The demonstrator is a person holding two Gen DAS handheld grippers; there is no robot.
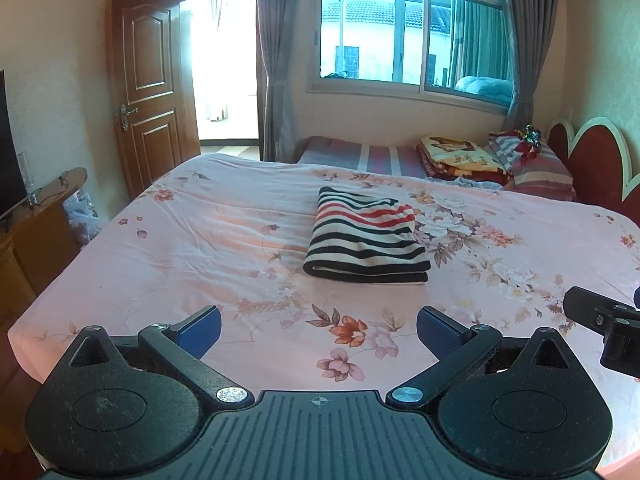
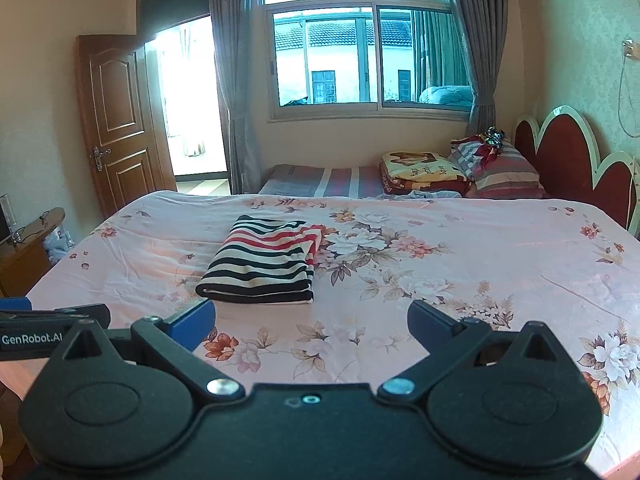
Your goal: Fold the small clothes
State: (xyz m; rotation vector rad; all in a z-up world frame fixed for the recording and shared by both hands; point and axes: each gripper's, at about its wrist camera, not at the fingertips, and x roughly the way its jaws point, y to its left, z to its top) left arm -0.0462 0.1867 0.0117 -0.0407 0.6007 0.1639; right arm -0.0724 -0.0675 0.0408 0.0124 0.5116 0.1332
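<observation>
Garment: a small knit garment striped black, cream and red [image 1: 366,236], folded into a thick rectangle, its rolled fold edge turned toward me and red stripes showing on the top layer toward the far side.
Where it lies: flat on the pink floral bedsheet [image 1: 200,224], around the middle of the bed, well in from the near edge and from both side edges.
My left claw [image 1: 319,330]: blue-padded black fingers spread wide, gripping nothing, hovering over the near edge of the bed; the garment sits ahead, apart from the fingertips, slightly right of centre.
My right claw [image 2: 311,320]: spread wide too, holding nothing; the garment [image 2: 262,266] lies just beyond my left fingertip [image 2: 194,322], left of centre.
Beyond the far edge: a folded yellow printed blanket [image 2: 424,172] beside a striped pillow [image 2: 506,174].
</observation>
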